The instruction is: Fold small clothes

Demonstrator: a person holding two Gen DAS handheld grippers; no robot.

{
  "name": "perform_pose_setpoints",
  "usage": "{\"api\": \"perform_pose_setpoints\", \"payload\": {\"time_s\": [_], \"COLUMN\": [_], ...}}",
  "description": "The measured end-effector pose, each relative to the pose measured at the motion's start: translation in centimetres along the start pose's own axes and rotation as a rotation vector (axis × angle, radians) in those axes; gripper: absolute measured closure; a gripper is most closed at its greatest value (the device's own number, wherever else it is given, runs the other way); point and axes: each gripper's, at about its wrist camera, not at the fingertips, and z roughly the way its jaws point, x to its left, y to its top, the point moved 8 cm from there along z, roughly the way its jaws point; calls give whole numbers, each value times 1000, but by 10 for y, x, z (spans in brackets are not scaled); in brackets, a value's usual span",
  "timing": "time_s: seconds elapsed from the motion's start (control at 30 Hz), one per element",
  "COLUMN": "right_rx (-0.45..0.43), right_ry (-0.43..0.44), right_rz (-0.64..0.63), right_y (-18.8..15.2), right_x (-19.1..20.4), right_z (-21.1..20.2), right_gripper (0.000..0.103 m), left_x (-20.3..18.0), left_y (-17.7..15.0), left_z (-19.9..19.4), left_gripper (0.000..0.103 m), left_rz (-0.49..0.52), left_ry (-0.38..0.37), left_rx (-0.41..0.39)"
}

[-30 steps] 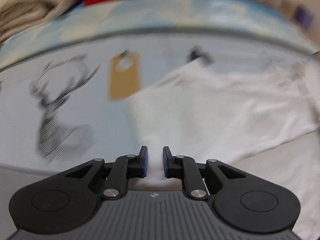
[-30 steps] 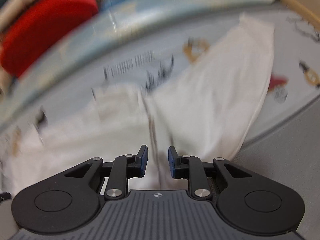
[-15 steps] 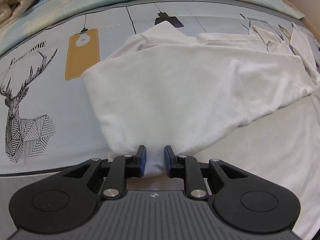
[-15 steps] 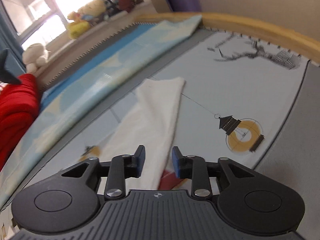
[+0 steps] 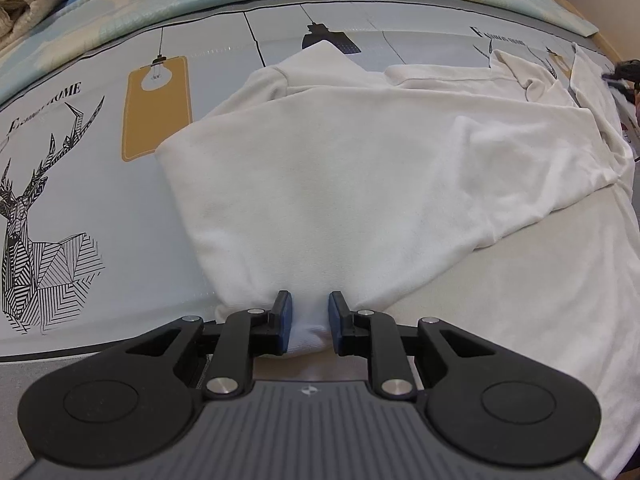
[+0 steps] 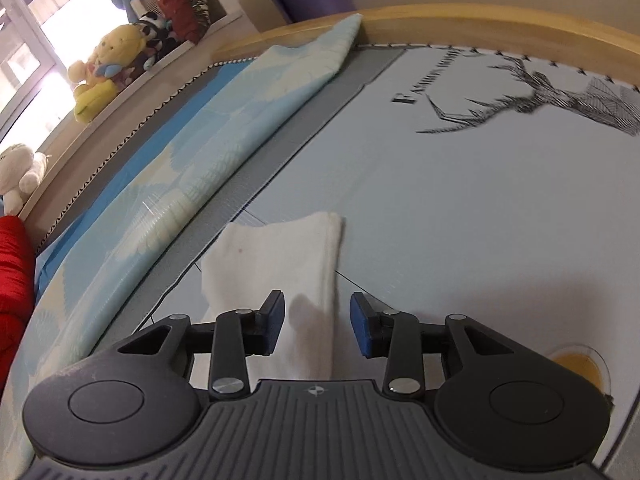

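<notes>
Left wrist view: a bunched corner of the white cotton garment (image 5: 360,184), spread on the printed grey bed mat (image 5: 100,184), is gripped by the left gripper (image 5: 308,322). The right gripper (image 6: 317,322) is held open over a folded edge. A fold-over is judged in hand; carrying the gripped corner across is called for next.

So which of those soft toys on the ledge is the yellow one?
The yellow plush bear, the middle toy on the window ledge. A white plush animal sits nearer the camera and a black-and-white panda toy lies behind it.
</notes>
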Motion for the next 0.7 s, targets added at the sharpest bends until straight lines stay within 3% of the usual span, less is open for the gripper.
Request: {"api": "perform_pose_setpoints", "payload": {"time_s": [0.03, 0.17, 0.33, 0.47, 0.6, 0.7], "right_rx": [5, -82, -209, -293, -412, -486], "right_ry": [4, 0, -54, -110, -63, 80], "right_rz": [-3, 59, 111, 36, -101, -262], "right_y": [-1, 8, 28, 38, 35, 5], "right_x": [1, -7, -27, -21, 42, 130], "right_z": [-1, -27, -91, -143, -209, -265], "right_gripper": [100, 100, 100, 100, 100, 100], "left_x": [0, -2, -4, -1, 4, 17], "left_y": [0, 2, 2, 3, 6, 16], "left_z": [0, 1, 1, -1, -10, -29], "left_gripper": [81, 81, 80, 81, 79, 79], "left_rz": [2, 15, 33, 3, -51, -125], "left_ry": [-1, 10, 12, -3, -44, -66], "left_rx": [3, 18, 17, 21, 15, -40]}}
